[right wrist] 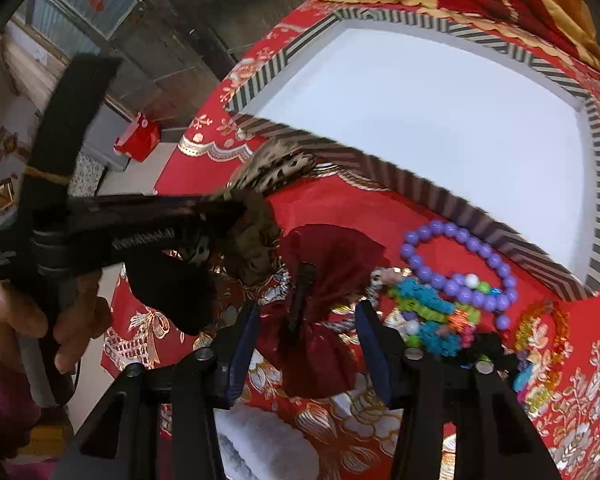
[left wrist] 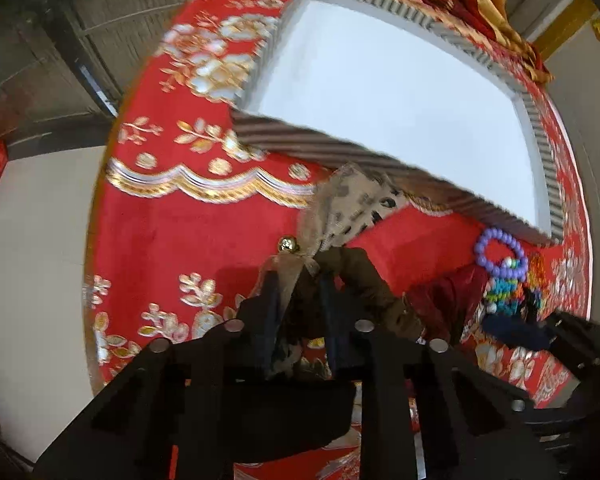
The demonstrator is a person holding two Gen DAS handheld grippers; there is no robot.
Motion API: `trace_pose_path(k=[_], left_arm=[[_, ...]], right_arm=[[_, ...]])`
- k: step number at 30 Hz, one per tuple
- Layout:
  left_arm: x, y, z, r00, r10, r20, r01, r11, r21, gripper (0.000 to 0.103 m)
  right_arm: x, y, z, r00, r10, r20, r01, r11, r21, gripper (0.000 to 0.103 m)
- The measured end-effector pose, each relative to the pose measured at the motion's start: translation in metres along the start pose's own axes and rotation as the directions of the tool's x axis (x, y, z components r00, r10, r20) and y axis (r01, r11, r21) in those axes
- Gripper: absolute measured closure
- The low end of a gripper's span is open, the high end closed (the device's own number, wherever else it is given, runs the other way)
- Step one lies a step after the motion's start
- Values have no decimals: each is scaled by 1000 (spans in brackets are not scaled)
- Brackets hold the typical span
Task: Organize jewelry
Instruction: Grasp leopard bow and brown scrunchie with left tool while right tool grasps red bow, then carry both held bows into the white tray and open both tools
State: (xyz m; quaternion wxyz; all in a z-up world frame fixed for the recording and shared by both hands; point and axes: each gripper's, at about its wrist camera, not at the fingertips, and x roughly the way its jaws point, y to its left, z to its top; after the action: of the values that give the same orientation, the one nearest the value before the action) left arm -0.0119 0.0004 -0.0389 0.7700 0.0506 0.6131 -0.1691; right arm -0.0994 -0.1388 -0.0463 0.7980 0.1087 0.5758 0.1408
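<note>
In the left wrist view my left gripper (left wrist: 300,292) is shut on a brown scrunchie (left wrist: 364,276) with a leopard-print bow (left wrist: 352,200) and a small gold bell (left wrist: 287,244), just above the red cloth. From the right wrist view the same left gripper (right wrist: 236,216) comes in from the left, a hand on its handle. My right gripper (right wrist: 308,332) points down over a dark red scrunchie (right wrist: 324,352), which fills the gap between its blue pads (right wrist: 242,344). A purple bead bracelet (right wrist: 412,252) lies just right of it.
A shallow box with a white floor and a striped rim (right wrist: 380,176) stands behind the jewelry on the red embroidered tablecloth (left wrist: 188,232). Colourful bead bracelets (right wrist: 432,312) and an orange one (right wrist: 556,320) lie at right. Something white and fluffy (right wrist: 260,440) is near the front edge.
</note>
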Motion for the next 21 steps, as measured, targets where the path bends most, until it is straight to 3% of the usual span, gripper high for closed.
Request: trace_pose_path(k=[6, 10, 21], left_arm=[[-10, 10, 5, 1000, -14, 21, 14, 1000, -28, 86], [-8, 11, 5, 1000, -24, 14, 25, 998, -57, 87], [-61, 17, 3, 993, -68, 92, 75, 994, -74, 88]], right_arm=[[25, 1, 7, 999, 8, -40, -7, 1000, 9, 76], [20, -5, 7, 999, 21, -26, -20, 1000, 16, 85], [-44, -12, 7, 990, 107, 90, -110, 994, 29, 87]])
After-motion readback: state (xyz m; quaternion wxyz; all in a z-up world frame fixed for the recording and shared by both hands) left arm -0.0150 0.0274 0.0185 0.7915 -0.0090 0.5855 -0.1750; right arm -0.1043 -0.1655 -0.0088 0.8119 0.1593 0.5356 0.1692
